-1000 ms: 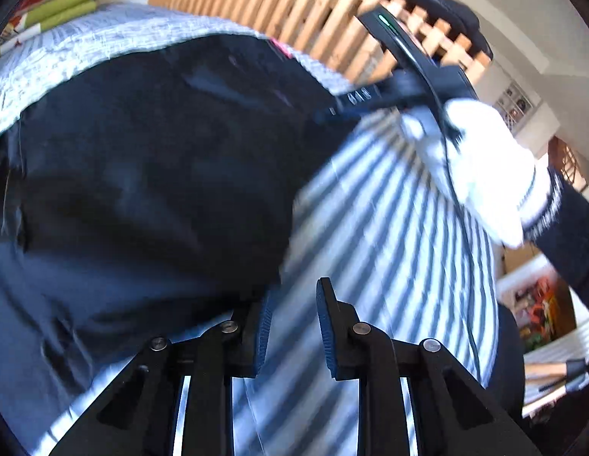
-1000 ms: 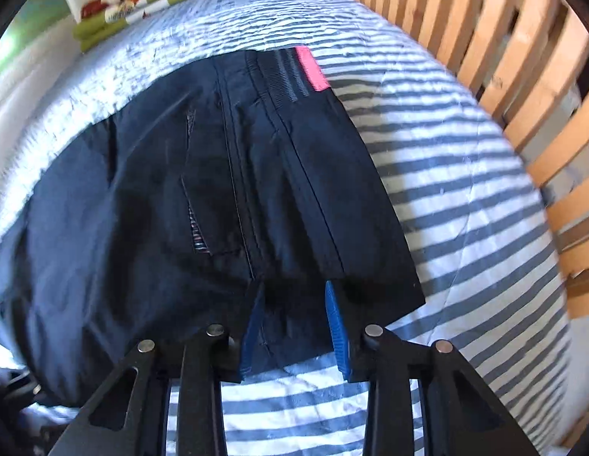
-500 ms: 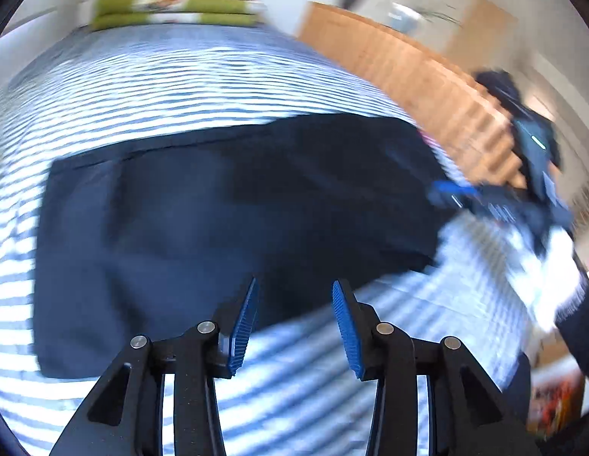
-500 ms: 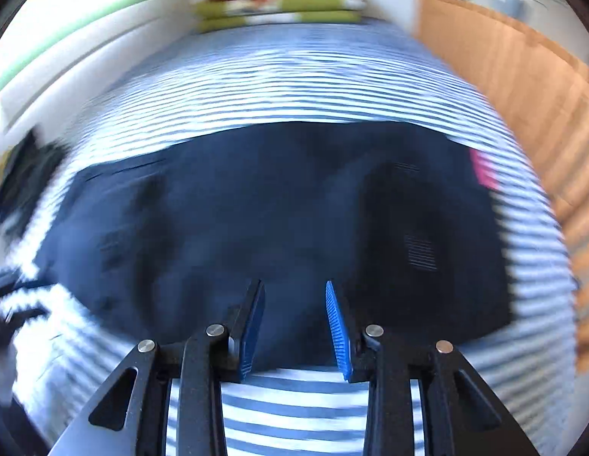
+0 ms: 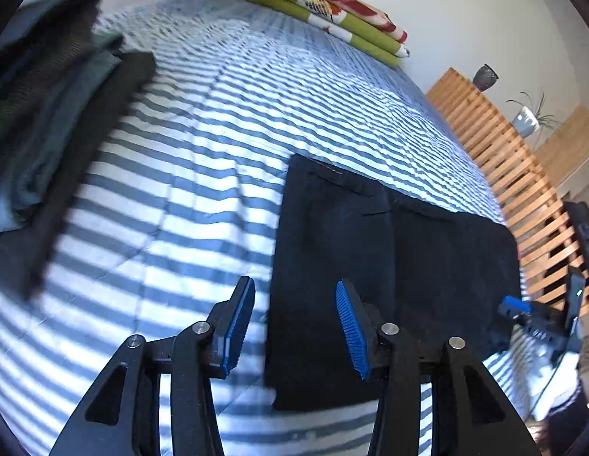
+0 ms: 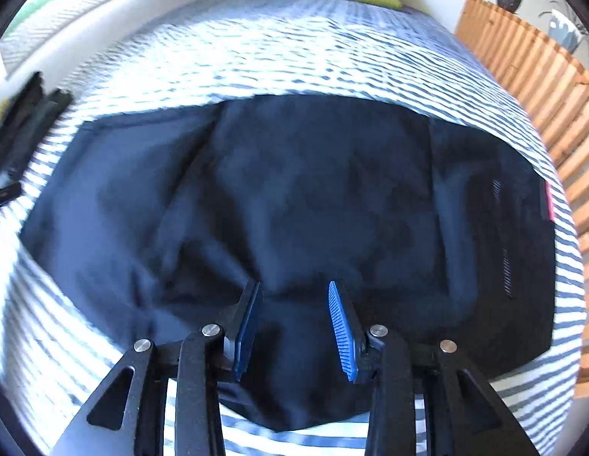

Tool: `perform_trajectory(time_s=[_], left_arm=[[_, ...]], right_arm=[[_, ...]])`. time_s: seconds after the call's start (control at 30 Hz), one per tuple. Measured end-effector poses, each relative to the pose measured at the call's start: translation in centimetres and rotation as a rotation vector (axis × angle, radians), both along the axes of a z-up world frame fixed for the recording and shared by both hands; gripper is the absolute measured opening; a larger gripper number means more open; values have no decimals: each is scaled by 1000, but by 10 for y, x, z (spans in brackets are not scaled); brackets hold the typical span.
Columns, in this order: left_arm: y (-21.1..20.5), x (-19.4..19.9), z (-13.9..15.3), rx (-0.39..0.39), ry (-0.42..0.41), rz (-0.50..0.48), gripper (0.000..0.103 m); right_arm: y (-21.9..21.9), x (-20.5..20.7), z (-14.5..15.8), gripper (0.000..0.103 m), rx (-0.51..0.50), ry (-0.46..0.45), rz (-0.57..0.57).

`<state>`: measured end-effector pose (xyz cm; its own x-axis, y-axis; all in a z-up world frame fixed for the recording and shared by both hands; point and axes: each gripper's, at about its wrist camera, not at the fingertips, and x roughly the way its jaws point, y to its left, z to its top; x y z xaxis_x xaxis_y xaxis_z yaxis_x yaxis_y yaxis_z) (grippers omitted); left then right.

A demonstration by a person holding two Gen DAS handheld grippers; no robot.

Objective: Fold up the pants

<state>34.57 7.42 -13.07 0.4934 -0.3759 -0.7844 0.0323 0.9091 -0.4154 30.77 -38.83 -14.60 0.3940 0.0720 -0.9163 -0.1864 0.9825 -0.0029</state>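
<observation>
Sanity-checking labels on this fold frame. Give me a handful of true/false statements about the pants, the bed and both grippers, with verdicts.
1. The dark pants lie on a blue-and-white striped bedsheet. True.
2. The left gripper is clamped on the pants. False: its jaws have just been opening and stand apart, pads clear of the cloth.
3. A folded green, red and white blanket sits at the far end of the bed. True.
4. The right gripper holds a pant leg in the air. False: its jaws stand open above the cloth, which lies on the bed.
5. A wooden slatted frame stands beside the bed. True.
</observation>
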Motion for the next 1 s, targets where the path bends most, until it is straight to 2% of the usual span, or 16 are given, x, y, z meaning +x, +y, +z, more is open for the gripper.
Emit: perform_trajectory(time_s=[0.07,0.13,0.2,0.23,0.33,0.4,0.47,0.5,0.53,0.6,0.67,0.83,0.9,0.93,0.97,1.0], left_arm=[[-8,14,-7,43,17,-5,57],[-18,26,-11,81,23,0,67],[-23,48,-18,96,23,29,78],[-24,55,-22,100,35,31,79],[-33,75,-26,123,16,8,91],[-46,85,-27,178,-3,3,92],[-59,92,-26,273,-23,14,69],[-63,93,-25,304,-27,21,35],[-63,94,-23,304,-22,33,24],[-54,99,-22,266,-10,67,11],[-45,98,-19,223,-15,84,4],[-33,98,-7,180,-60,126,1],[-31,99,-12,168,-38,136,3],[-32,101,-15,165,-26,132,8],[-32,102,-18,159,-7,120,17],[-29,101,-21,148,13,112,38]], right_arm=[[10,10,-11,32,-55,8,28],[24,22,-28,32,-107,32,17],[27,29,-35,32,-109,37,-11],[29,33,-33,33,-107,31,-16],[28,34,-34,33,-88,32,-22],[23,36,-34,33,-78,30,-18],[16,36,-32,33,-56,33,-27],[12,37,-30,33,-34,38,-36],[7,39,-27,33,-5,39,-46],[-5,35,-19,33,38,32,-73],[-22,30,-11,34,73,19,-111],[-77,16,-5,35,60,4,-213],[-96,10,-5,35,45,2,-259],[-105,7,-5,35,47,4,-279],[-113,4,-5,35,52,11,-291],[-117,3,-5,35,55,16,-297]])
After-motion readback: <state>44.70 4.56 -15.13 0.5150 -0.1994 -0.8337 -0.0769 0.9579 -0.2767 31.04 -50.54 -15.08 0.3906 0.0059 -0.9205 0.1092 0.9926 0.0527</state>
